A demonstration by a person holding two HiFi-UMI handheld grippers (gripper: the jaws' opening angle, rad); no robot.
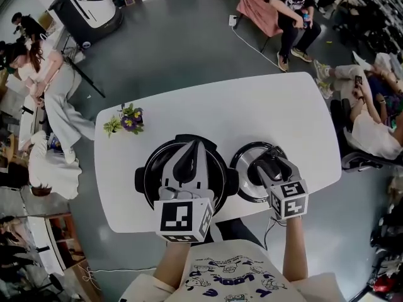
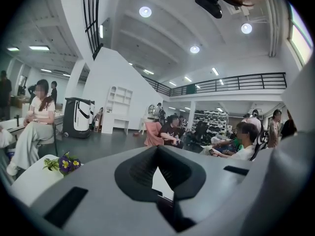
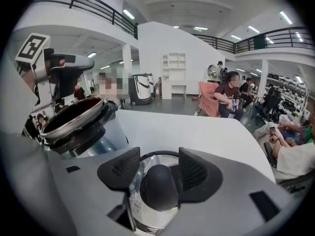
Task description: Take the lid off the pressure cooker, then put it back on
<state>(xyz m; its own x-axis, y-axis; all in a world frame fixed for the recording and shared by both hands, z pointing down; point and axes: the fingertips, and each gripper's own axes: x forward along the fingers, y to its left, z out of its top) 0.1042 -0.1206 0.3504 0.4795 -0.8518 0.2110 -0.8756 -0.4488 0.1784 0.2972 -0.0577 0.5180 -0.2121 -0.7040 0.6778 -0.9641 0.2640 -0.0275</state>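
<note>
A: Quick, the left claw (image 2: 158, 151), what's its state?
B: Closed all the way, tips together, nothing in it. It hangs over the open cooker pot (image 1: 148, 168), and I see no contact.
A: And the right claw (image 3: 157, 165)?
B: Jaws partway apart, pointing down. The black knob (image 3: 159, 188) sits between the pads. One pad stands clear of it. The other is very close, and I can't tell if it touches. It has no grip on it.
A: Where's the lid (image 1: 242, 168)?
B: Off the pot, flat on the white desk (image 1: 252, 106), straight under the right claw. It's to the right of the left claw and just beside the pot.
A: And the pot from the right claw's side?
B: To its left, rim bare, dark inside.
A: Anything else?
B: Small flowers (image 1: 129, 119) on the desk, beyond the left claw and off to its left. People sit around the room past the desk.
</note>
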